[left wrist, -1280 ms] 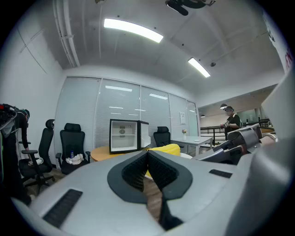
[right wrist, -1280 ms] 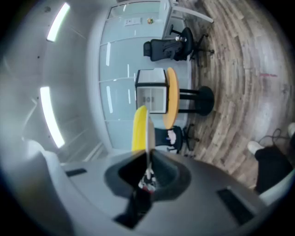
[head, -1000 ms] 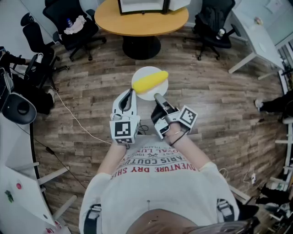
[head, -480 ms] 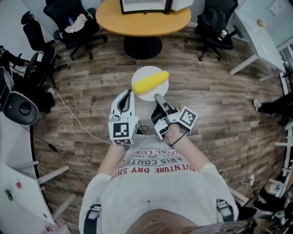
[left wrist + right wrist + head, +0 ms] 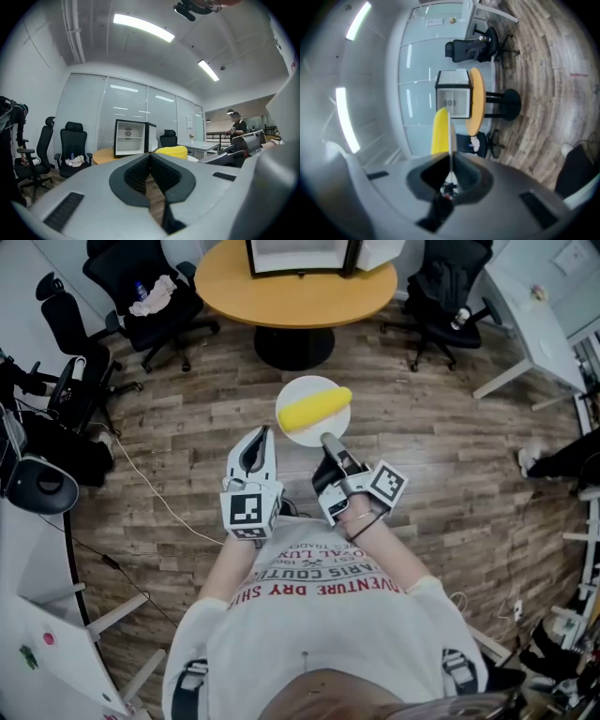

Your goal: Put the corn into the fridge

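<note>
carry step – corn on plate, fridge ahead

step in hand, as i judge it: carrying the corn (image 5: 314, 409) toward the fridge (image 5: 300, 254). the corn lies across the middle of a white plate (image 5: 298, 433), held out level over the wood floor (image 5: 450, 456), not on any surface. the right gripper (image 5: 328, 439) pinches the plate's near rim – its own view shows the thin white edge between the jaws. the left gripper (image 5: 262, 434) is pressed together on nothing, just beside the plate's left edge, not touching.

the fridge stands at the far edge of the round table (image 5: 234, 287), front facing the person. its white inside and one shelf show, so the door looks open; i see nothing in it.

next move calls for closing the gap to the table while keeping the plate level so the corn doesn't roll, then getting the corn into the fridge.
</note>
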{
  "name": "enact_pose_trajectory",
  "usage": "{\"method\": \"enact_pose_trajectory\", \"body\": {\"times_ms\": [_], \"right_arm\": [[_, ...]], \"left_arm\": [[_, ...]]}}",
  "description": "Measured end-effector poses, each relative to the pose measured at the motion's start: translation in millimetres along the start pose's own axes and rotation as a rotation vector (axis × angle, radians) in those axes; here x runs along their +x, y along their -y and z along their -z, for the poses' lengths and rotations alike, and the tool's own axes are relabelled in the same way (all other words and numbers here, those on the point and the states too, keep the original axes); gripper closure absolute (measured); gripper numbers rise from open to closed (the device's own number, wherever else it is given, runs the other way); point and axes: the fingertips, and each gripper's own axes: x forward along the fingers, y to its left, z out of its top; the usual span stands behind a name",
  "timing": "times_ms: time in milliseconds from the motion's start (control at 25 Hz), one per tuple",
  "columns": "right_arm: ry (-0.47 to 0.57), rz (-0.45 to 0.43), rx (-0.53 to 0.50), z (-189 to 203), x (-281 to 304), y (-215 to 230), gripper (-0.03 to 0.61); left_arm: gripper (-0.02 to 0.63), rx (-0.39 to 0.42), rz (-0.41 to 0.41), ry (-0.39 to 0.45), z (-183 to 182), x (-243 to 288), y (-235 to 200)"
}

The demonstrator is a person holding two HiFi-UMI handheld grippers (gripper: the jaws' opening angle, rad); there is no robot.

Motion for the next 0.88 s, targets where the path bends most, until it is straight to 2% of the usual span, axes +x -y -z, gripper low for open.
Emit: {"method": "enact_pose_trajectory", "body": {"times_ms": [320, 600, 880], "right_arm": [[0.036, 0.012, -0.022, -11.3, 81.7, -12.9, 0.537], [0.059, 0.030, -0.041, -11.3, 174.0, -24.5, 0.537], [0.074, 0.022, -0.030, -14.3, 203.8, -21.3, 0.537]], "left_arm": [[0.586, 0.009, 0.062, 0.001, -15.1, 66.1, -60.0], [0.586, 0.027, 0.102, -0.004, -29.2, 124.7, -138.9], [0.586, 0.035, 0.121, 0.004, -28.9, 142.3, -161.6]]}}
